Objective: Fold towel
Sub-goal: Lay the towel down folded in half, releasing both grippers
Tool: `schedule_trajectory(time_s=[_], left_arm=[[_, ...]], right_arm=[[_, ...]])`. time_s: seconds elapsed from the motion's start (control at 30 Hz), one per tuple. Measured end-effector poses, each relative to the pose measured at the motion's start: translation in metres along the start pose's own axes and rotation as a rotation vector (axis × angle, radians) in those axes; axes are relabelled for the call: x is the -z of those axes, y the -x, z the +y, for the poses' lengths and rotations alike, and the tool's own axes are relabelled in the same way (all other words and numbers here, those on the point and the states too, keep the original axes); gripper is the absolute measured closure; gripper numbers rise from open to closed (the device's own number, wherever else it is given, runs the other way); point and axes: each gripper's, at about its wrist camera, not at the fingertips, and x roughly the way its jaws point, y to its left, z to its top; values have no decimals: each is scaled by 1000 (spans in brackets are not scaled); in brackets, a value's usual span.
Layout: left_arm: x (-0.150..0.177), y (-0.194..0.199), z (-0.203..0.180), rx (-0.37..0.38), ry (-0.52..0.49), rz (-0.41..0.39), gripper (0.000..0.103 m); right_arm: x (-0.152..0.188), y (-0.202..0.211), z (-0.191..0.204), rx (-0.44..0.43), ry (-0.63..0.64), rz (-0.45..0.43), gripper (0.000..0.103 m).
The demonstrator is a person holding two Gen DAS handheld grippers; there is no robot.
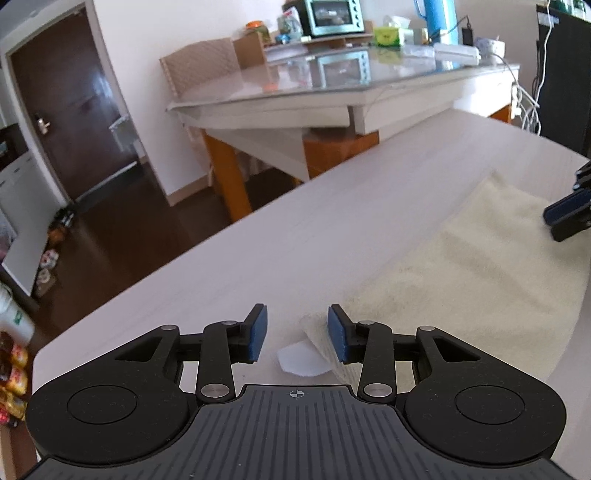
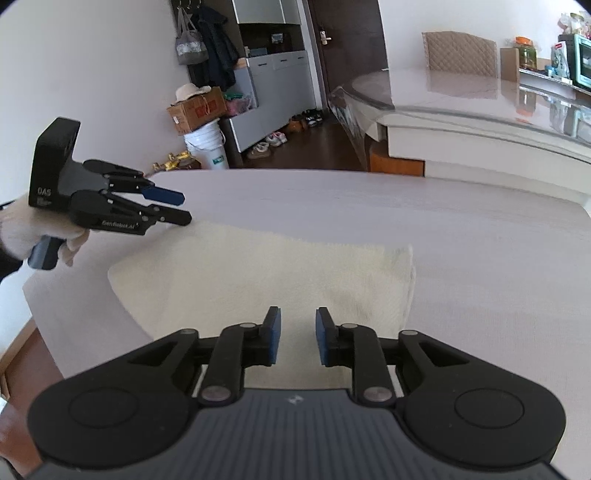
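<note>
A cream towel (image 2: 266,273) lies flat on the pale table (image 2: 461,236). The left gripper (image 1: 297,334) hangs with jaws apart over the towel's near left corner, its white label (image 1: 301,360) between them. The right gripper (image 2: 297,338) stands released above the towel's near edge, gripping nothing.

A lived-in home, a dining area by the entrance: a glass-topped dining table (image 1: 332,85) carries a mint-green toaster oven (image 1: 332,16), while shoes (image 2: 273,140) line the dark wooden floor (beside grey cabinets (image 2: 280,88)) and coats (image 2: 218,48) hang nearby.
</note>
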Motion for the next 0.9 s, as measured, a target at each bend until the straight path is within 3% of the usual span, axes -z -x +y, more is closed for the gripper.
schedule_trajectory(time_s=[0.2, 0.5, 0.9], left_arm=[[1, -2, -3, -12, -18, 0, 63], [14, 17, -12, 1, 23, 27, 64], [45, 68, -69, 33, 126, 28, 65]], right_arm=[[6, 2, -2, 22, 9, 1, 81], [-1, -2, -8, 77, 136, 18, 83], [-32, -36, -32, 136, 298, 32, 79]])
